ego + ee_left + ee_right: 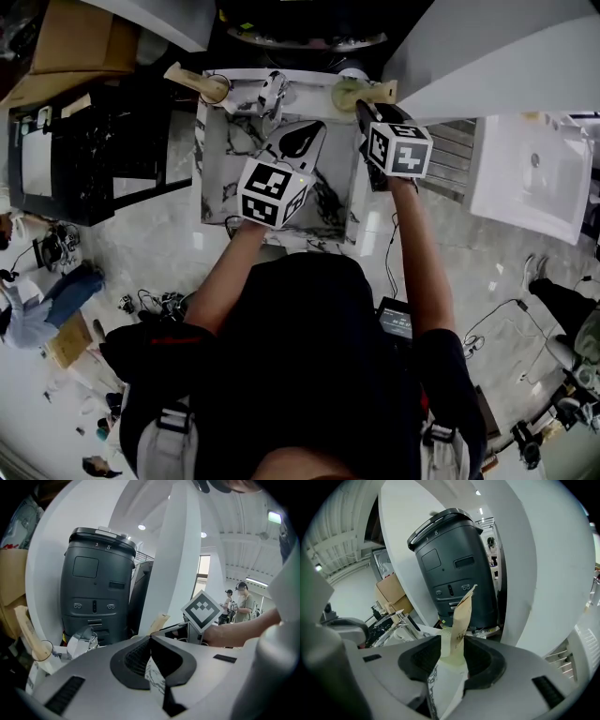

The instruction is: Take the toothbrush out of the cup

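Pale toothbrush between wide tongs (left shut)

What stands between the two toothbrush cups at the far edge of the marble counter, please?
A chrome faucet stands between them, clearest in the head view.

white, dark-veined marble washbasin, standing on a pale glossy floor.
carries three things along its back rim: a chrome tap at the middle, reaching out over the bowl; a pale cup upright on the back left corner; a second cup, also pale and upright, on the back right corner, well apart from the first, with the tap between them.
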The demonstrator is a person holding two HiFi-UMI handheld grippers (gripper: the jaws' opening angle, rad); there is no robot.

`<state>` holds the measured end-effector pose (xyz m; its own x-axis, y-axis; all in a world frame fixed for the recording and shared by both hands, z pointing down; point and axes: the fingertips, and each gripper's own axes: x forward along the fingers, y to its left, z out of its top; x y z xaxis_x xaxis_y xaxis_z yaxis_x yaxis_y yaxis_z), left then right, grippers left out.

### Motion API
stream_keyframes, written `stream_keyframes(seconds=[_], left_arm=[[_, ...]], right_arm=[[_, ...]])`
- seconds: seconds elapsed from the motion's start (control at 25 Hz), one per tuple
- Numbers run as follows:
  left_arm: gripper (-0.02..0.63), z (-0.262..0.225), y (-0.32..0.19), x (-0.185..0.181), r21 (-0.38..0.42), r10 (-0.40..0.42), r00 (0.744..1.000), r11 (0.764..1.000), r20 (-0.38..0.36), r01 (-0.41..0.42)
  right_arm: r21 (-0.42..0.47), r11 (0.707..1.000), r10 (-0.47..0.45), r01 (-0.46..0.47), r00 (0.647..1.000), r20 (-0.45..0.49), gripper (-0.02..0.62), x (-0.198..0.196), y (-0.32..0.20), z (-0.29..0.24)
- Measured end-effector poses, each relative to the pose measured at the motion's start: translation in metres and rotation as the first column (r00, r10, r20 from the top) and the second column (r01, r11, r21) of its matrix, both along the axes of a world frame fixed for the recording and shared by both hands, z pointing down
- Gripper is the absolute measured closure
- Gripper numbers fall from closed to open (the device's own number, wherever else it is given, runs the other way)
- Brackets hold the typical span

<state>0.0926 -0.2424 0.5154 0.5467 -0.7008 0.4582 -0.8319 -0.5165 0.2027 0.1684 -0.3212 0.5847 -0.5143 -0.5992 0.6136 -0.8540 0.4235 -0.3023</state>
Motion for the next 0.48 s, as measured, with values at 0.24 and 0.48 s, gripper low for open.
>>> stream_keyframes(seconds=[0.24,0.48], left_arm=[[0.594,-0.004,0.000,-0.004,0.002,-0.014,1.000,1.000,-0.018,0.014],[0.592,-0.005,0.000,-0.012,0.000,-0.033,0.999,0.999,-0.017,0.033]], right_arm=[[0.005,1.000,0.016,-0.016,1.000,-0.011,0.454,-0.004,-0.014,0.005],[0.024,1.000,0.017,-0.016,0.999,-0.031,0.456,-0.012,-0.024,0.003]])
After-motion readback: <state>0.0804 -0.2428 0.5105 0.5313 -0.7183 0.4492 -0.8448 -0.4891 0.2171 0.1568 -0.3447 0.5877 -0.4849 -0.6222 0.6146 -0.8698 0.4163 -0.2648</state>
